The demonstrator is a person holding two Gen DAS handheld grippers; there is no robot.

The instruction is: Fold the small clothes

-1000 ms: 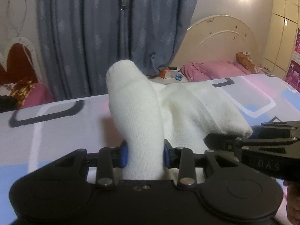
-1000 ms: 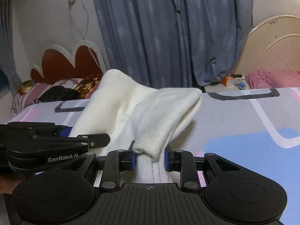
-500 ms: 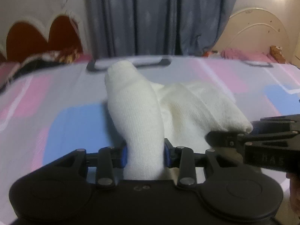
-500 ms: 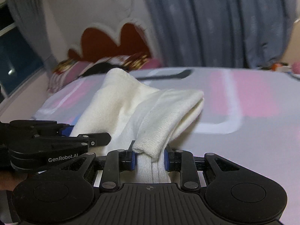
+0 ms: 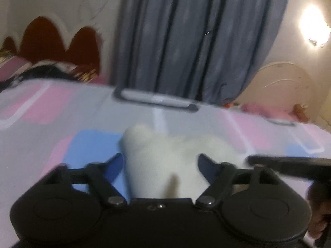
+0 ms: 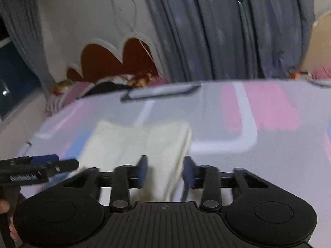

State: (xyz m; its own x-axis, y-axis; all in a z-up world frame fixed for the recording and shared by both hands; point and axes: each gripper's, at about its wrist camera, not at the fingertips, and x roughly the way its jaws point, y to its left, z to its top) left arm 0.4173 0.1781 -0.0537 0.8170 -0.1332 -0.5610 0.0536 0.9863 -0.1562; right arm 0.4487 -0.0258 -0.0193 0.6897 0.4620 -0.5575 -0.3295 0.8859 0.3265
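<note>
A small white knit garment lies folded on the patterned bedsheet. It also shows in the right wrist view, flat on the sheet. My left gripper is open, its blue-padded jaws spread wide either side of the garment's near edge. My right gripper is open too, jaws apart around the garment's right fold. Each gripper shows at the side of the other's view: the right one and the left one. Both views are motion-blurred.
The bed carries a pink, blue and grey sheet. A red scalloped headboard with pillows stands at the far left. Grey curtains hang behind. A second bed with pink bedding stands at the far right.
Both grippers have opened and let go of the white garment. It has dropped from its raised hold and now lies flat on the sheet. Both cameras tilted up.
</note>
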